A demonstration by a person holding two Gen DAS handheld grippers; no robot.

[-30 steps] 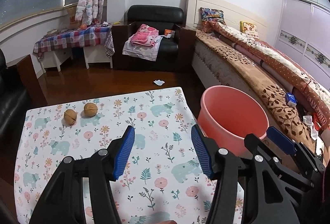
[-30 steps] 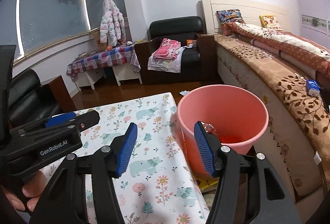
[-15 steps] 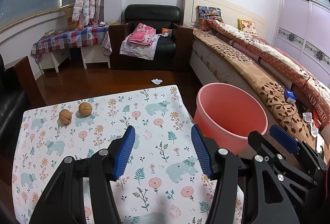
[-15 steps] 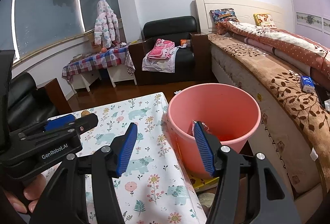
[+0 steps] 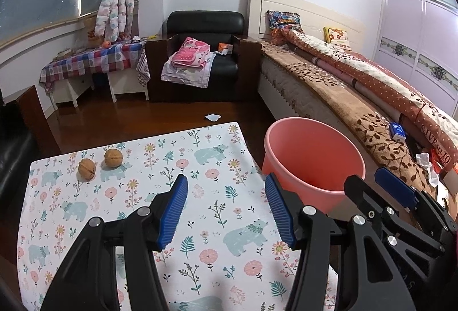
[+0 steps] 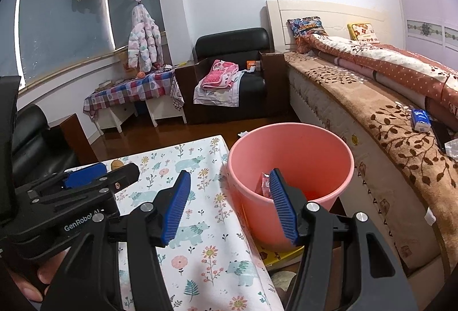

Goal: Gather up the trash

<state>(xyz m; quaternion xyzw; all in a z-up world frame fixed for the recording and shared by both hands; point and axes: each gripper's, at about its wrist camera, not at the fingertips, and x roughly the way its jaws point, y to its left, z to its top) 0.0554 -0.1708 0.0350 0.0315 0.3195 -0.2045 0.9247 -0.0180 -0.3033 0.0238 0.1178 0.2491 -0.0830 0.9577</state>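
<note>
Walnuts on the table, red wrapper in the bucket

Both grippers are open with nothing between their blue pads. The left gripper (image 5: 226,208) hangs over the table (image 5: 217,213), which has a cloth with bears and flowers on it. Two walnuts (image 5: 100,163) sit side by side on the cloth, ahead of this gripper and off to its left, well apart from it. They are close together, but you cannot tell if they touch.

The pink bucket (image 5: 312,165) stands just past the table's right edge, ahead and to the right of the left gripper. The right gripper (image 6: 229,205) is right in front of the bucket (image 6: 292,173). Its left pad is over the cloth and its right pad is in front of the bucket's open top. Something red and crinkly, like a wrapper (image 6: 264,185), lies inside the bucket, partly hidden behind the right pad.

A white scrap (image 5: 212,117) lies on the wooden floor, far ahead past the table. A bed (image 5: 343,99) runs along the right side.
</note>
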